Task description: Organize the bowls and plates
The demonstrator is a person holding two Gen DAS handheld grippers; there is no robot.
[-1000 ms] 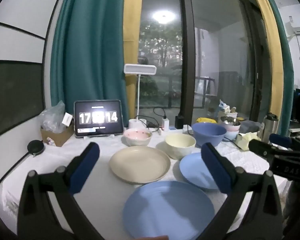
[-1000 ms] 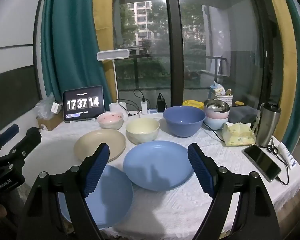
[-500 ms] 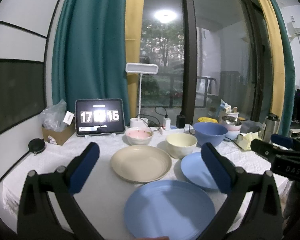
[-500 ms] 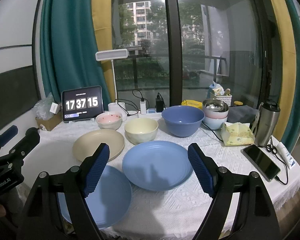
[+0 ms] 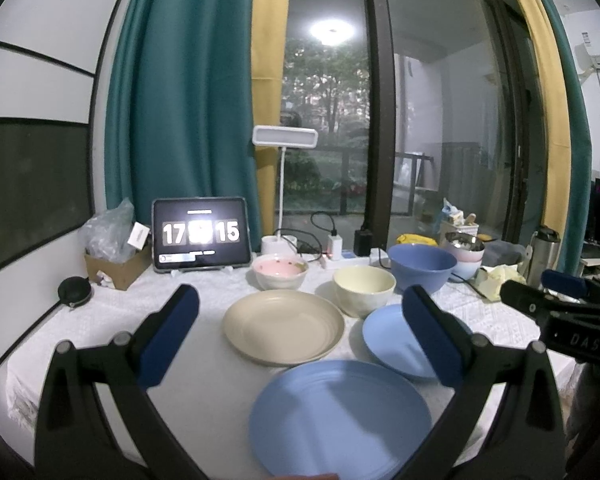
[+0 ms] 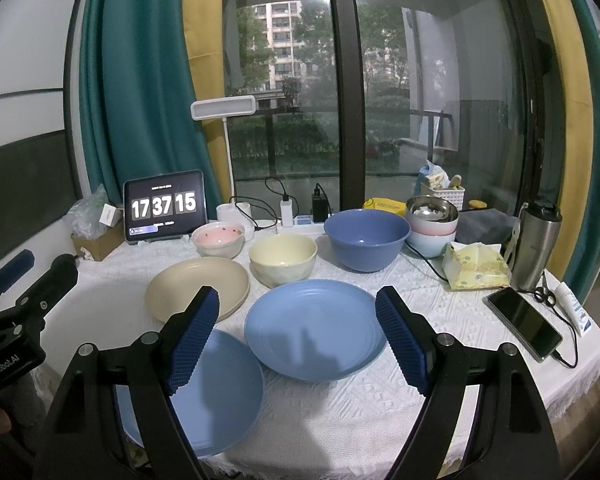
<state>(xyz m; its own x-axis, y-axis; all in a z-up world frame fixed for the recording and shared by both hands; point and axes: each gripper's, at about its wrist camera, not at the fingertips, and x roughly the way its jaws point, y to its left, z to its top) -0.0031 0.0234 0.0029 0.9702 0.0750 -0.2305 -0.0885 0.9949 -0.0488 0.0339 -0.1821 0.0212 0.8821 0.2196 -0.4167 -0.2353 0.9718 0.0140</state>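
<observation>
Both tools held above the near table edge, nothing grasped. Left gripper (image 5: pixel 300 340): jaws spread wide, empty. Right gripper (image 6: pixel 298 340): jaws spread wide, empty.

Task items sit loose and unstacked on the white textured tablecloth (image 6: pixel 440 320):
- 3 plates in the front zone. Round light-blue plastic plate at the near edge (image 5: pixel 340 416), overhanging or very close to the table lip in the right wrist view. Second round light-blue plate (image 6: pixel 314 330) just right of it; rims look touching or overlapping, cannot tell which. Round beige plate (image 5: pixel 284 328) behind, near both blue ones.
- 3 bowls in a row behind the plates: small pink-lined white bowl (image 5: pixel 280 272), cream bowl (image 5: pixel 364 288), large dark-blue bowl (image 5: pixel 422 266).
- Separate stack of pale bowls topped by a steel bowl (image 6: pixel 432 220), far right, already nested.

Clutter: tablet clock (image 6: pixel 164 208), black phone with cable (image 6: pixel 524 324), steel tumbler (image 6: pixel 536 240), yellow tissue pack (image 6: pixel 476 268).

Risks, as I judge them:
- Near-edge plate may slide off if nudged from behind; smooth plastic on cloth, little margin.
- Thin, low rims give the pads poor purchase; a shallow pinch could let a plate tilt and drop.
- Lifting 1 blue plate may drag its neighbour if rims overlap.
- The cream bowl's rim sits just beside the second blue plate; a wide approach could knock it.
</observation>
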